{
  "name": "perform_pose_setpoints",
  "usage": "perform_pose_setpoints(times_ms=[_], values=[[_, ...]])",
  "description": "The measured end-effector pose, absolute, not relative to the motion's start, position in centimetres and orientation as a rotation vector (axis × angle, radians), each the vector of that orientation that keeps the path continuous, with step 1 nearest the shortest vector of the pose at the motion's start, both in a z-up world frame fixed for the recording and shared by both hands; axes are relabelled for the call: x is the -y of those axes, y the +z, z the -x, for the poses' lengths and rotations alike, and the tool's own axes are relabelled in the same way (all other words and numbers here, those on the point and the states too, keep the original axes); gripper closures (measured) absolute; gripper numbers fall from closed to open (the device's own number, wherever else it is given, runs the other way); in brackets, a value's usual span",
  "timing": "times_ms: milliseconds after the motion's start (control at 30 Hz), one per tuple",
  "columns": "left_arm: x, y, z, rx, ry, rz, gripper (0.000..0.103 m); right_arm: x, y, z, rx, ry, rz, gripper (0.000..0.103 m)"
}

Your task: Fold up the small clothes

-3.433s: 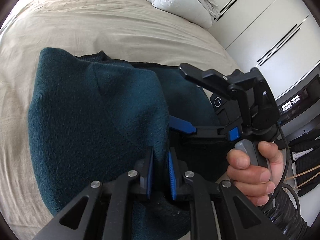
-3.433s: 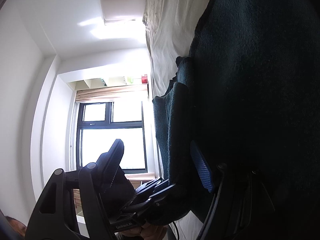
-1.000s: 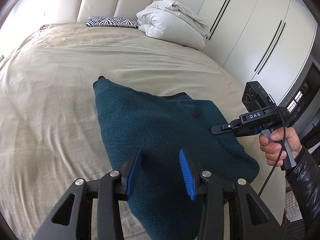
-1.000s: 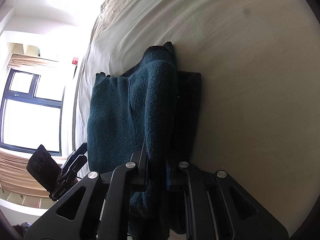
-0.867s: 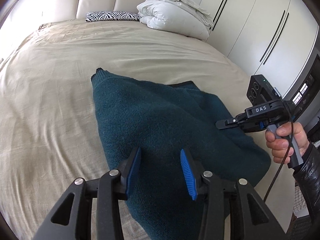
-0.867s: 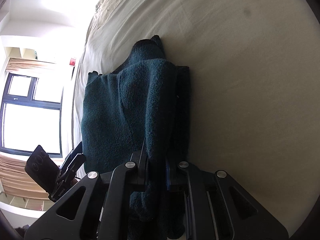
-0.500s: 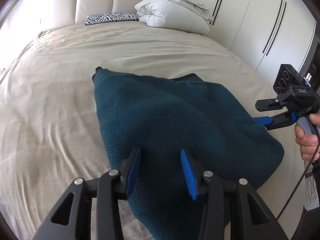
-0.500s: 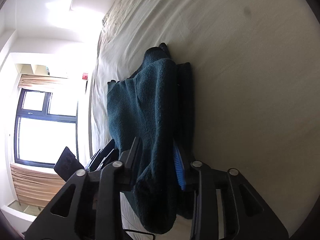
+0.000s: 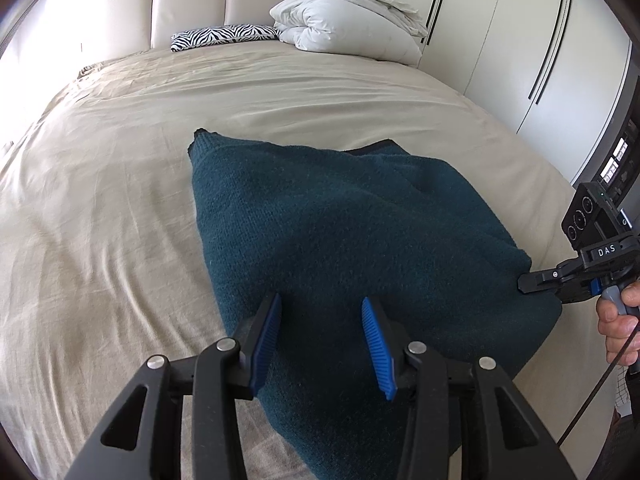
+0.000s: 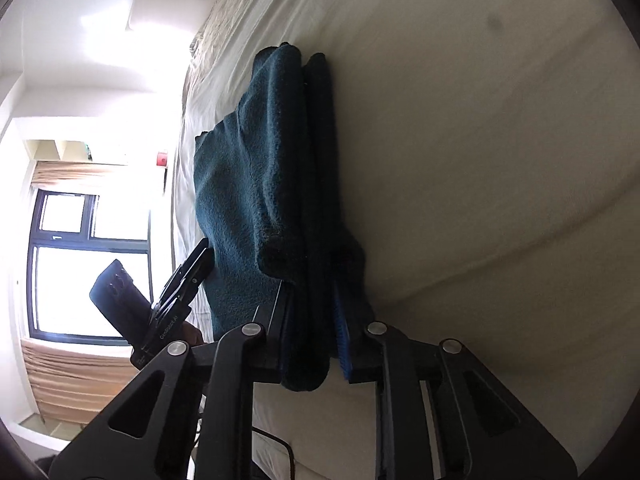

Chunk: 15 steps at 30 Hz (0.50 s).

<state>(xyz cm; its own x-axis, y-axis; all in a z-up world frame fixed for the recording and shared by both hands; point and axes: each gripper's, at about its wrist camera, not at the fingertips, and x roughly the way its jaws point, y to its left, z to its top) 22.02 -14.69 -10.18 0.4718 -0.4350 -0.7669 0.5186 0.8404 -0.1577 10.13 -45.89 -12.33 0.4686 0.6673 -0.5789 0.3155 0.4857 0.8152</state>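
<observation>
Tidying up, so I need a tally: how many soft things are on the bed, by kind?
Teal sweater: 1
Zebra-print pillow: 1
White duvet bundle: 1
Total: 3

Right claw (image 10: 310, 332) reclosed on sweater (image 9: 360, 248) edge.

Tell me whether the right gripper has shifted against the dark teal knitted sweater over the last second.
Yes. The right gripper has slid outward to the dark teal knitted sweater's right edge, toward the white wardrobe.
</observation>
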Motion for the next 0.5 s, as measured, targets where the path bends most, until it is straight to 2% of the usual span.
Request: perform_pose_setpoints(times_ms=[200,333,500], values=[[14.4,-10.5,-21.4,-0.884,-0.593,-0.104,0.057,47.1,-15.1,-7.9,-0.97,0.375,-1.247,0.092],[13.5,-9.3,-20.7,-0.882,-0.565,-0.103,0.057,46.3,-11.1,-7.0,-0.985,0.259,-1.097,0.086],[13.1,-6.7,-19.4,-0.772,-0.551,-0.112,0.058,43.9,-4.8,-7.0,-0.902,0.233,-0.951,0.086]])
